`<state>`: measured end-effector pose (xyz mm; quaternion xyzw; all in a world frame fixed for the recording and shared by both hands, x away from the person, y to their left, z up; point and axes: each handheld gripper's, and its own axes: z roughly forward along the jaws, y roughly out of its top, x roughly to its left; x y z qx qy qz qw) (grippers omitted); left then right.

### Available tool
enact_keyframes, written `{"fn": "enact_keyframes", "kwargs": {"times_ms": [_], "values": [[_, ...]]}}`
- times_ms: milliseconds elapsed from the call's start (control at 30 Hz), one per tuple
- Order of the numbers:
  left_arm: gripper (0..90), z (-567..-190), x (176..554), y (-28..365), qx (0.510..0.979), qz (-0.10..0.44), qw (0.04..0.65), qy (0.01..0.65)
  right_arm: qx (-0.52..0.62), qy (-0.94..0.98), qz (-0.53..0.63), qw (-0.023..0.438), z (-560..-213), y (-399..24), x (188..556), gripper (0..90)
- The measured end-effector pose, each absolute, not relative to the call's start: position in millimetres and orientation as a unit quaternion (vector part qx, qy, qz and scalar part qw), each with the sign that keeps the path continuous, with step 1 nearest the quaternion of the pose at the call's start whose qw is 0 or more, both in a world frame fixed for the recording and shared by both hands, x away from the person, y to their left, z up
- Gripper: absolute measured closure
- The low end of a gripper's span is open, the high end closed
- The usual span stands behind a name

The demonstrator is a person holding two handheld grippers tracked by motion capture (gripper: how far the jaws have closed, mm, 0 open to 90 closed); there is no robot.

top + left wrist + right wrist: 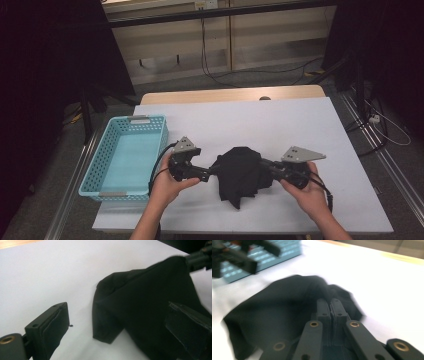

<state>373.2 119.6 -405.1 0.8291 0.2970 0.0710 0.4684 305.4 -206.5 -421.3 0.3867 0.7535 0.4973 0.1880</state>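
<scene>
The right gripper (pixel 331 305) has its jaws clamped together on a fold of the black cloth (pixel 241 172), which bunches up around their tips. The left gripper (pixel 120 322) has its jaws wide apart; the cloth's near corner lies between them on the white worktop (pixel 280 120), against the one jaw and clear of the other. A blue basket (pixel 107 172) sits on the worktop just behind the left gripper.
</scene>
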Motion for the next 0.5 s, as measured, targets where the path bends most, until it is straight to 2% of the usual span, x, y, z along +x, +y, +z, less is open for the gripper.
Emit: {"fn": "enact_keyframes", "kwargs": {"times_ms": [167,267,300,333,367,433,500], "values": [[5.7,-406,373,118,0.829,0.070,0.469,0.295,0.437,0.735,0.471,0.217,-429,-240,312,87.3],[5.8,-407,373,118,0.830,0.068,0.468,0.296,0.452,0.731,0.462,0.219,-432,-248,314,86.5],[5.8,-408,373,118,0.831,0.068,0.466,0.298,0.458,0.731,0.456,0.219,-434,-251,314,84.0],[5.8,-409,373,117,0.830,0.067,0.467,0.299,0.459,0.733,0.451,0.221,-437,-252,314,74.9],[5.8,-409,373,117,0.831,0.067,0.465,0.297,0.459,0.733,0.451,0.221,-437,-252,314,74.9],[5.8,-410,373,117,0.832,0.066,0.464,0.298,0.453,0.734,0.454,0.223,-435,-248,311,59.8],[5.8,-410,373,117,0.833,0.066,0.464,0.296,0.440,0.740,0.455,0.229,-429,-242,307,51.1]]}}
